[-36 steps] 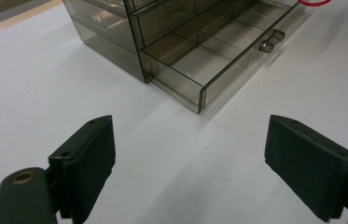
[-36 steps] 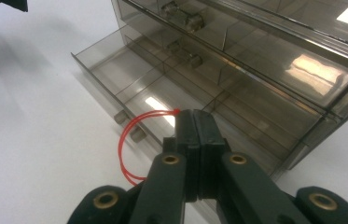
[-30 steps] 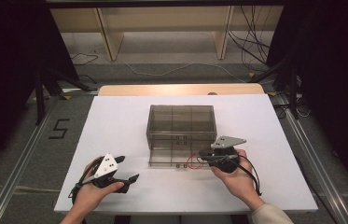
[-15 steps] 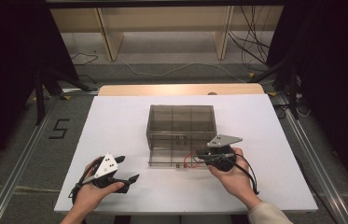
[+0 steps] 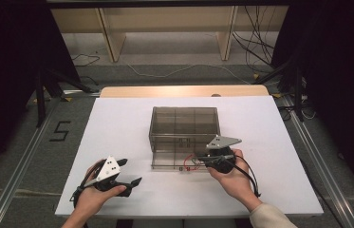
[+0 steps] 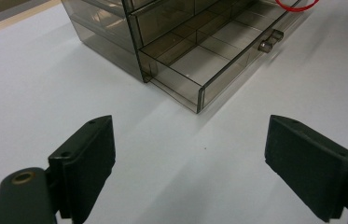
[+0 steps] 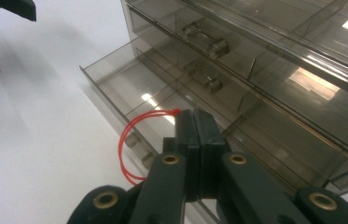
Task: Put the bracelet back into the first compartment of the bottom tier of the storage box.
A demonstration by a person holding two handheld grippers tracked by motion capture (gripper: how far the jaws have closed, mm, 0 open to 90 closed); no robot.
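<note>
A white desk (image 5: 117, 128) carries a smoked, see-through drawer cabinet (image 5: 184, 124) near its middle. The cabinet's bottom drawer (image 5: 177, 160) is pulled out toward the desk's near edge. In the left claw view we see that this drawer (image 6: 209, 56) is split by thin walls into compartments, with a small clear knob (image 6: 267, 42) on its front. The compartments that we can see there hold nothing.

The right claw (image 5: 202, 161) is held over the right part of the open drawer, toward the desk's near edge, with a person's right hand (image 5: 234, 178) behind it. In the right claw view its two black jaws are pressed together on a thin red loop (image 7: 132, 144), like a rubber band or a wire ring; we cannot tell which. The loop curves out to the left of the jaw tips, above the drawer's front wall. Two more drawers with clear handles (image 7: 204, 39) sit closed above the open one. We also see the loop as a red curve (image 5: 189, 162) in the high view, at the drawer's front.

The left claw (image 5: 129, 172) is near the desk's near left corner, well apart from the cabinet, held in the person's left hand (image 5: 94, 194). Its jaws stand wide apart with nothing between them, and they point toward the open drawer's near left corner.
</note>
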